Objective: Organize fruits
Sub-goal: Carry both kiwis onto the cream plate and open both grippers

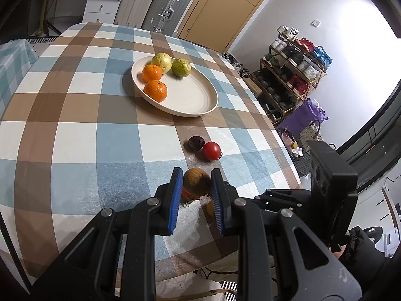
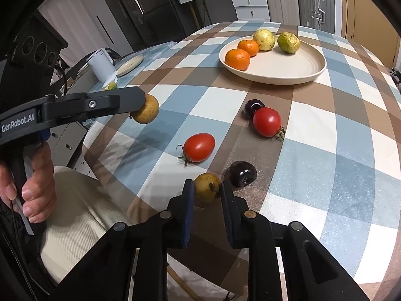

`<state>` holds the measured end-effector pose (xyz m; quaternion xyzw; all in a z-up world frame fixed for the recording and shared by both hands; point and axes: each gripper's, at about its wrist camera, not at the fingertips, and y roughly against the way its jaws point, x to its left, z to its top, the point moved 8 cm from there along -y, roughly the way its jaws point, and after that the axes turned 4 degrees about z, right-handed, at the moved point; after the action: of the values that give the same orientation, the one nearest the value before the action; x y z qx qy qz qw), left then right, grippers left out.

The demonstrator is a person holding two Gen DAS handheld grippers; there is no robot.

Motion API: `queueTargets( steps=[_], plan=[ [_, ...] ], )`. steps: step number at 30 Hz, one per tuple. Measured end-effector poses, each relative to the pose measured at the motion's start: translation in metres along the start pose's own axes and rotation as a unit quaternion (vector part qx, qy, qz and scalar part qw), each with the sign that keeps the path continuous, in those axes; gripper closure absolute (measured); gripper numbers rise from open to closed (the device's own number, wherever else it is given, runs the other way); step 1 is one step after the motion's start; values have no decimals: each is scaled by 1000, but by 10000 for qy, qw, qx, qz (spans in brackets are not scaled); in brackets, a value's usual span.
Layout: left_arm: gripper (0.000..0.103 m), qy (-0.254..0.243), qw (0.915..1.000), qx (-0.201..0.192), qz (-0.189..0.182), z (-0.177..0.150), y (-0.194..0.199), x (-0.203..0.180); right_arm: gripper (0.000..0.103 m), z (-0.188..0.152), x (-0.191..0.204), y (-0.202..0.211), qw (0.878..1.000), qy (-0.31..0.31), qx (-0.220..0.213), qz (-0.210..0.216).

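Note:
My left gripper (image 1: 195, 184) is shut on a brown longan (image 1: 196, 181) and holds it above the table; it also shows in the right wrist view (image 2: 146, 109). My right gripper (image 2: 207, 188) is shut on a second brown longan (image 2: 206, 186) near the table's front edge. A cream plate (image 1: 195, 95) holds two oranges (image 1: 155, 90), a yellow guava (image 1: 162, 61) and a green guava (image 1: 181, 67). Two red tomatoes (image 2: 199, 147) (image 2: 267, 121) and two dark cherries (image 2: 242, 174) (image 2: 253, 106) lie on the checked cloth.
The checked tablecloth (image 2: 338, 150) covers the table. A white cup (image 2: 101, 65) and a small plate (image 2: 130, 64) stand on a side table at the left. A suitcase (image 1: 170, 5) and a shoe rack (image 1: 288, 75) stand beyond the table.

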<state>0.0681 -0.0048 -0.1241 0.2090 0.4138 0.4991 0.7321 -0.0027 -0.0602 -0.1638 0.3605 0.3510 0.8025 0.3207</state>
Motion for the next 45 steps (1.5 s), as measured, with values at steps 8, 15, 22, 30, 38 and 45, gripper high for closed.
queueTargets(
  steps=[8, 15, 22, 30, 38, 45],
  plan=[
    [83, 3, 10000, 5, 2, 0, 0, 0, 76, -3, 11, -16, 9995, 228, 215, -71],
    [83, -22, 10000, 50, -18, 3, 2, -1, 77, 2, 12, -1, 9998, 155, -8, 77],
    [83, -291, 9995, 61, 53, 38, -8, -13, 77, 32, -7, 49, 9952, -296, -819, 448],
    [83, -533, 9985, 44, 131, 122, -49, -24, 77, 93, -56, 77, 9904, -340, -1295, 336],
    [83, -569, 9978, 347, 65, 185, -133, -27, 77, 161, -121, 41, 9922, -359, -1190, 133],
    [83, -251, 9976, 573, -307, 213, -187, -29, 77, 189, -167, -2, 9935, -569, -990, 8]
  ],
)
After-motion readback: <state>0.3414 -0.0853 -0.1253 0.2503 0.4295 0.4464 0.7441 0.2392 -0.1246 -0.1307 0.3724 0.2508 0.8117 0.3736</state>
